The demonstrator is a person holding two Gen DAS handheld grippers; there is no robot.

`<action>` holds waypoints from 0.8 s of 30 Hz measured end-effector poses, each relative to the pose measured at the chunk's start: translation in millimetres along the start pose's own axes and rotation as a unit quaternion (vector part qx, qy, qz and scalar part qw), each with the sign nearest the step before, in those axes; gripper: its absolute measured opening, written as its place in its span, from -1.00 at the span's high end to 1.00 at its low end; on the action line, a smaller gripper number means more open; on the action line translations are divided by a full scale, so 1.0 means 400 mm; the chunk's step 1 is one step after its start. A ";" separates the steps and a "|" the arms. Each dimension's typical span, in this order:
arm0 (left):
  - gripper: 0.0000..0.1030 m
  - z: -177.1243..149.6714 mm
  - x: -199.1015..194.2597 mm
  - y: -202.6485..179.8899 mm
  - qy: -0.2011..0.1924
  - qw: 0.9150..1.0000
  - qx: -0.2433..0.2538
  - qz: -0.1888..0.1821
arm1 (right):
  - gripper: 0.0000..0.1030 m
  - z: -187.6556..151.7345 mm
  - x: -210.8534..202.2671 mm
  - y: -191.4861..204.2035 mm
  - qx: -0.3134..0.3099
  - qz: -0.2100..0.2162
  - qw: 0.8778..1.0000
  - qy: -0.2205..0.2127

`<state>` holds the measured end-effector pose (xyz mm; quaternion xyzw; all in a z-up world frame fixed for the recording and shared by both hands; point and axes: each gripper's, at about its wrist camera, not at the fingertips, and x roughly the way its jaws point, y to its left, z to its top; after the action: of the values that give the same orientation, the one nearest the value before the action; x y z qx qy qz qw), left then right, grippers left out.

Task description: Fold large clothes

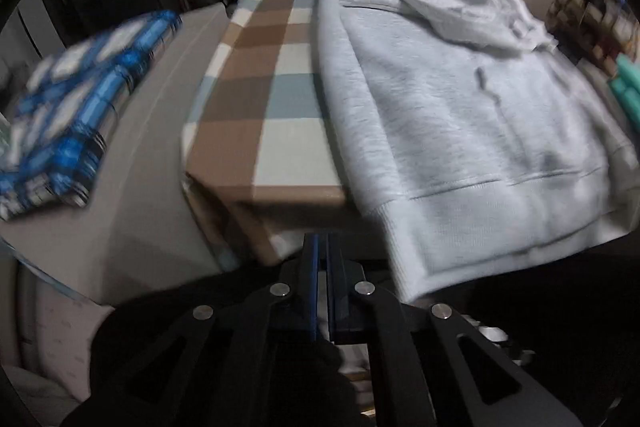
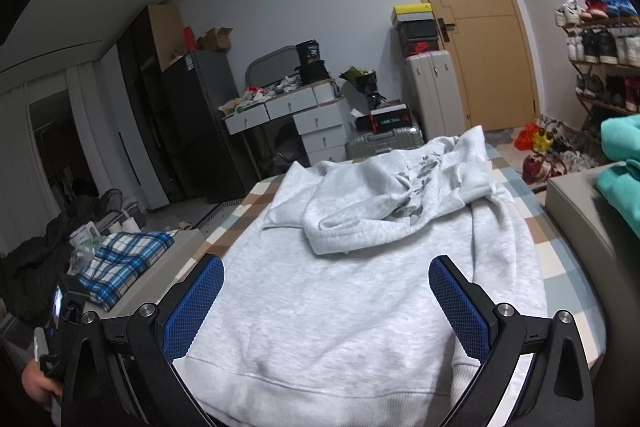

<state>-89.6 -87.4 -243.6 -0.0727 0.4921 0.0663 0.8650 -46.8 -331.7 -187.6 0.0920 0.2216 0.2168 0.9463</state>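
A light grey hoodie (image 2: 360,287) lies flat on a checked tablecloth (image 2: 556,255), hem toward me, hood and sleeves bunched at its far end. It also shows in the left wrist view (image 1: 460,115), on the right half of the table. My right gripper (image 2: 326,303) is open, its blue pads over the hoodie's lower body just above the hem. My left gripper (image 1: 323,255) is shut and empty, below the table's near edge, left of the hoodie's hem corner. It also shows at the lower left of the right wrist view.
A folded blue plaid garment (image 1: 76,107) lies on a grey surface to the left, also in the right wrist view (image 2: 120,263). Teal folded clothes (image 2: 624,163) sit on the right. A white desk (image 2: 296,111), suitcases, a door and a shoe rack (image 2: 600,55) stand beyond.
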 end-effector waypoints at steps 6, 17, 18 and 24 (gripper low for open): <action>-0.53 0.013 0.044 -0.031 0.035 0.993 -0.038 -0.107 | -1.00 0.003 -0.002 -0.021 0.021 0.002 1.000 -0.001; 0.47 0.023 0.165 -0.038 0.091 0.979 -0.097 -0.155 | -1.00 0.001 -0.008 -0.043 0.050 0.007 0.999 -0.002; 0.82 0.021 0.158 -0.046 0.092 0.981 -0.084 -0.149 | -1.00 0.001 -0.008 -0.047 0.054 0.006 0.999 0.000; 0.97 0.005 0.101 -0.009 0.091 0.976 -0.085 -0.178 | -1.00 0.001 -0.016 -0.118 0.112 0.021 0.992 0.051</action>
<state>-67.0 -88.7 -277.1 -0.2384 0.5407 -0.0539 0.8049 -34.4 -376.8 -197.6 0.1910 0.2909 0.2152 0.9125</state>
